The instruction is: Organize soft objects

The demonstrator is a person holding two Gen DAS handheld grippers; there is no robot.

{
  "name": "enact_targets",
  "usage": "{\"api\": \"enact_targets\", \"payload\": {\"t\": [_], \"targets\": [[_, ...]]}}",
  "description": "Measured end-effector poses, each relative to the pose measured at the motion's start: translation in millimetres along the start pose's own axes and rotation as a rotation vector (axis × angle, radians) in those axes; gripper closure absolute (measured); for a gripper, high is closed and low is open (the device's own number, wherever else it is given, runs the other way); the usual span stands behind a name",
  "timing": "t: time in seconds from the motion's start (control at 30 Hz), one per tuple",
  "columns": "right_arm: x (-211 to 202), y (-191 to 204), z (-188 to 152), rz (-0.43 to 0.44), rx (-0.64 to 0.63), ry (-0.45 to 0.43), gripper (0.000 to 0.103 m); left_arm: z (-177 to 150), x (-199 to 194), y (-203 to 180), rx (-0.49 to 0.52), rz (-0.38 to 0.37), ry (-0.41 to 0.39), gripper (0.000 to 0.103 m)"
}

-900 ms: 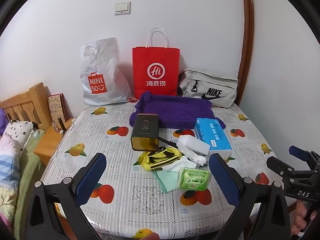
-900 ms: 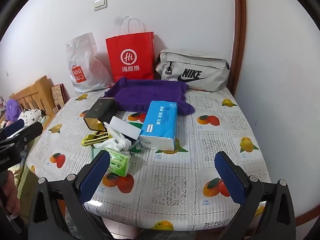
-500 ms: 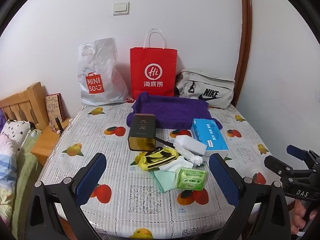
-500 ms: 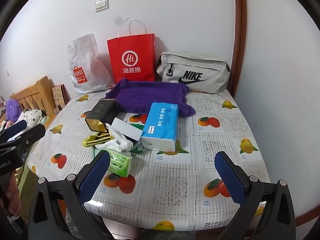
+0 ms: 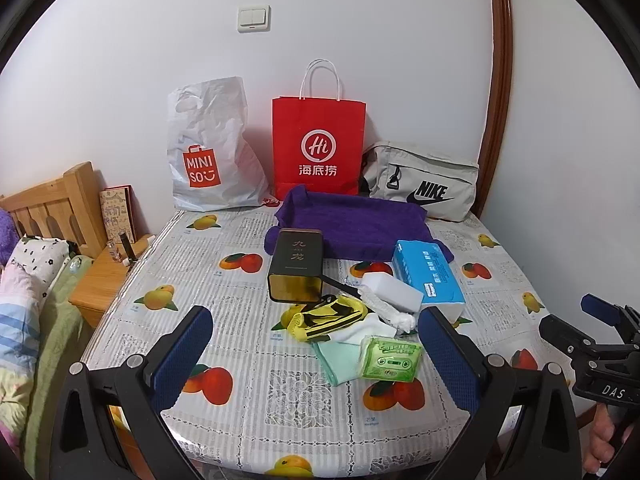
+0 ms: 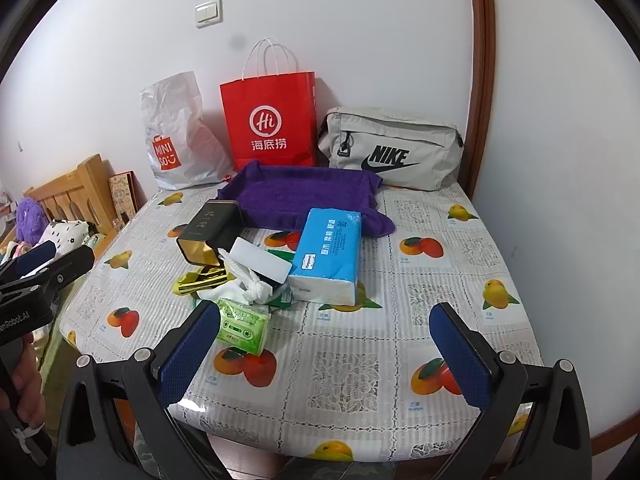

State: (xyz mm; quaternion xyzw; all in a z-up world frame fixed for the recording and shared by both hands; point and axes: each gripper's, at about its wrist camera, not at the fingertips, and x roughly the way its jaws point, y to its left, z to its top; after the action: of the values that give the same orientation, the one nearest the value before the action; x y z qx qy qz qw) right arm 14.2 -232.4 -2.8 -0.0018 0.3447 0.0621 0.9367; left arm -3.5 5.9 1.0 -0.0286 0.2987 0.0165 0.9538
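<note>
A heap of small things lies mid-table: a yellow-and-black sock [image 5: 328, 318] [image 6: 202, 280], a mint cloth [image 5: 338, 358], a green tissue pack [image 5: 391, 359] [image 6: 243, 326], a white crumpled bag [image 5: 386, 308] [image 6: 250, 284], a white sponge block [image 5: 394, 290] [image 6: 262, 260] and a blue tissue pack [image 5: 428, 270] [image 6: 330, 252]. A purple towel [image 5: 352, 226] [image 6: 300, 196] lies behind them. My left gripper [image 5: 316, 344] hangs open before the heap, holding nothing. My right gripper [image 6: 326, 342] is open too, empty, over the table's near edge.
A dark tea tin [image 5: 296, 266] [image 6: 210, 232] lies by the heap. A white Miniso bag [image 5: 208, 148], a red paper bag [image 5: 318, 148] and a grey Nike pouch [image 5: 422, 182] stand against the back wall. A bed and wooden nightstand [image 5: 104, 276] flank the table's left side.
Both grippers have drawn back and risen a little, so the table and the heap look smaller and farther. Both stay open and empty.
</note>
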Motion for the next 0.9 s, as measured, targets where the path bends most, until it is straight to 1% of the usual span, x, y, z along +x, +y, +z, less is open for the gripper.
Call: {"api": "enact_targets", "payload": {"t": [0.9], "targets": [[-3.7, 4.3, -0.9, 0.004, -0.003, -0.013, 0.0, -1.2, -4.0, 4.6, -0.003, 0.006, -0.006, 0.0]]}}
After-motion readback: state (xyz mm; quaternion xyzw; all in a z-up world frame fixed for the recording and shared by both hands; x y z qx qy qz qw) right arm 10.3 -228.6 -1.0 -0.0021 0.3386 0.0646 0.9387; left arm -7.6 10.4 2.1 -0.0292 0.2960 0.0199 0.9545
